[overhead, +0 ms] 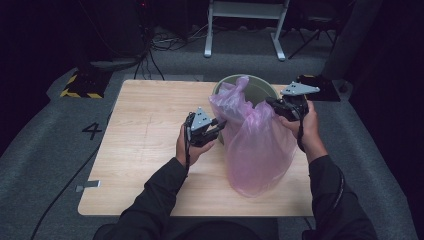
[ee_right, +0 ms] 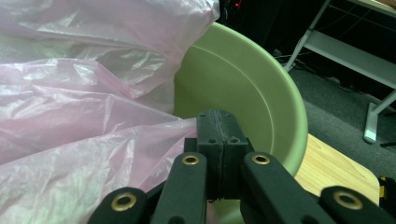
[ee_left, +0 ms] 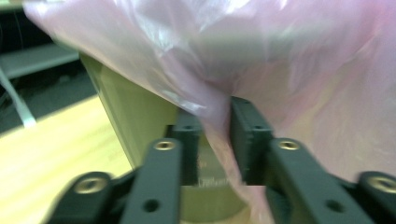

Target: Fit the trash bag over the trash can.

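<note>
A pink see-through plastic bag (overhead: pixel 260 145) hangs in front of a pale green round bin (overhead: pixel 261 88) at the far side of the wooden table (overhead: pixel 145 145). My left gripper (overhead: pixel 220 125) is at the bag's left edge. In the left gripper view its jaws (ee_left: pixel 217 135) pinch a fold of the bag (ee_left: pixel 280 60), with the bin's wall (ee_left: pixel 130 112) behind. My right gripper (overhead: pixel 270 102) holds the bag's upper right edge over the bin's rim. In the right gripper view the pads (ee_right: pixel 223 121) are pressed together on the film (ee_right: pixel 70 116), above the bin's inside (ee_right: pixel 243 84).
The bin stands near the table's far edge. A white metal-legged frame (overhead: pixel 245 25) and cables (overhead: pixel 165 42) lie on the grey floor beyond it. A yellow-and-black striped block (overhead: pixel 80 87) sits off the table's far left corner. The left half of the table is bare wood.
</note>
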A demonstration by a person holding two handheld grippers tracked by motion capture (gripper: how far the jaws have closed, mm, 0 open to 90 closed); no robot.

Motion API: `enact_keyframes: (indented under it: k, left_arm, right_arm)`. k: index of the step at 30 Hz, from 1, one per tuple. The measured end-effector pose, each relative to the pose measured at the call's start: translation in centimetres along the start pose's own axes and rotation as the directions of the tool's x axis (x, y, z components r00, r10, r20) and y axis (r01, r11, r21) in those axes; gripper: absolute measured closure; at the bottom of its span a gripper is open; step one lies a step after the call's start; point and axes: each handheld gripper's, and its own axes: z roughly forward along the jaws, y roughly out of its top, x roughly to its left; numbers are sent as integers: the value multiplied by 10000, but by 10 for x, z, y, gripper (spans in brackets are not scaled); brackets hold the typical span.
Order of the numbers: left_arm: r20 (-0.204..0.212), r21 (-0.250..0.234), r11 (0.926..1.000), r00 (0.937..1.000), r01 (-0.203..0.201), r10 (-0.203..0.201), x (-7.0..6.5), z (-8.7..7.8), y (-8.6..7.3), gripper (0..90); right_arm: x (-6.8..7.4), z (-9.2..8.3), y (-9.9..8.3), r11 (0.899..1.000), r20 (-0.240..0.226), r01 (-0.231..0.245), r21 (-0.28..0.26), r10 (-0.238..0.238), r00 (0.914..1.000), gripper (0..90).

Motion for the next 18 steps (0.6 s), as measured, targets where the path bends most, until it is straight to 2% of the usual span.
enact_keyframes:
  k: [2,4,7,8,11,14,16,18]
  left_arm:
    - [134,-157,9999,9999,-60,62,1,-2,1,893]
    - [260,-342,9993,9995,-167,176,2,-5,5,898]
    - [312,-350,9986,9987,-393,404,3,-11,10,900]
    - [400,-504,9975,9979,-497,517,5,-19,13,900]
    - [428,-545,9978,9983,-377,400,8,-27,16,900]
    - [161,-609,9975,9992,-344,355,14,-40,19,900]
    - [109,-645,9973,9993,-351,359,15,-43,21,900]
    - [-61,-723,9958,9984,-565,562,17,-47,31,900]
  right_arm:
    - [1,1,1,10000,38,80,36,-80,10000,900]
    - [1,1,1,10000,42,82,46,-83,10000,900]
    - [0,2,2,9999,124,112,103,-113,9999,900]
    - [-2,2,3,9997,199,142,194,-146,9997,900]
    - [-4,3,3,9995,277,80,316,-88,9996,900]
    - [-4,4,2,9993,284,49,361,-59,9996,900]
    - [-3,4,2,9992,306,80,388,-92,9995,900]
    - [-1,6,2,9989,277,158,435,-171,9995,900]
